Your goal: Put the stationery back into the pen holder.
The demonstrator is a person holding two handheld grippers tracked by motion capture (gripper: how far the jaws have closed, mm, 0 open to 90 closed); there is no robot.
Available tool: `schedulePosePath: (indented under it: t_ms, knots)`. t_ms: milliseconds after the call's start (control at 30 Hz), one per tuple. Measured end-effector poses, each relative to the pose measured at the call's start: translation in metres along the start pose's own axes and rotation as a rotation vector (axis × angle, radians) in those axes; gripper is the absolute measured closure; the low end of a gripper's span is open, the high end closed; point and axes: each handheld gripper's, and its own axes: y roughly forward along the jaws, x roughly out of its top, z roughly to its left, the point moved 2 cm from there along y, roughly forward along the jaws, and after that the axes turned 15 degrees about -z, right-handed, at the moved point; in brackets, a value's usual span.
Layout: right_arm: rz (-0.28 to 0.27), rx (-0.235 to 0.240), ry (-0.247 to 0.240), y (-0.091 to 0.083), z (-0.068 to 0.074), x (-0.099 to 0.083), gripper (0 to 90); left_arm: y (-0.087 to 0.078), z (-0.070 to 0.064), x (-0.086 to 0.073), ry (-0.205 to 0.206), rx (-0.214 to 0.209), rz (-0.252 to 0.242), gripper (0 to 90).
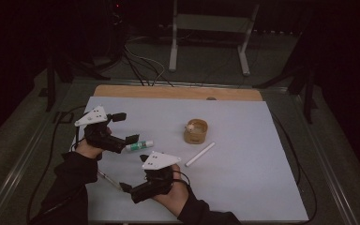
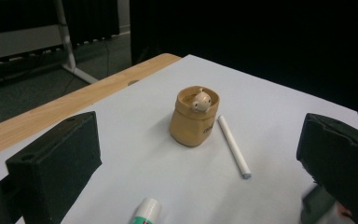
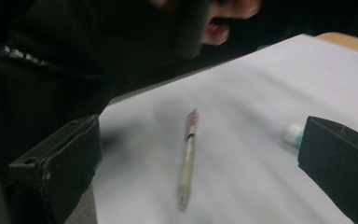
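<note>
Left gripper [image 1: 124,127] hovers over the white sheet [image 1: 243,187] at its left side, jaws wide apart, nothing between them; a green-and-white glue stick [image 1: 139,146] lies just below the near jaw, contact unclear. Right gripper [image 1: 134,176] is low at the near edge, jaws also wide apart and empty, aimed at a slim pen [image 3: 188,156] lying flat on the sheet, apart from both jaws. Farther off: tan pot [image 2: 194,115] with a white stick [image 2: 233,146] just beside it.
</note>
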Motion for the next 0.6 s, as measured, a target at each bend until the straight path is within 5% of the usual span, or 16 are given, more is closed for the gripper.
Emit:
schedulePosePath:
  t_ms: [267,533,600]
  knots:
    - [0.082,0.008,-0.068,0.026,0.014,-0.013,0.0,-0.002,0.0,0.001,-0.006,0.0,-0.008,0.1]
    - [0.184,0.005,0.007,0.049,0.013,-0.032,8.8,-0.003,0.001,0.002,-0.005,0.0,-0.012,0.1]
    - [0.215,0.004,-0.006,0.053,0.013,-0.037,15.5,-0.004,0.001,0.002,-0.006,0.001,-0.014,0.2]
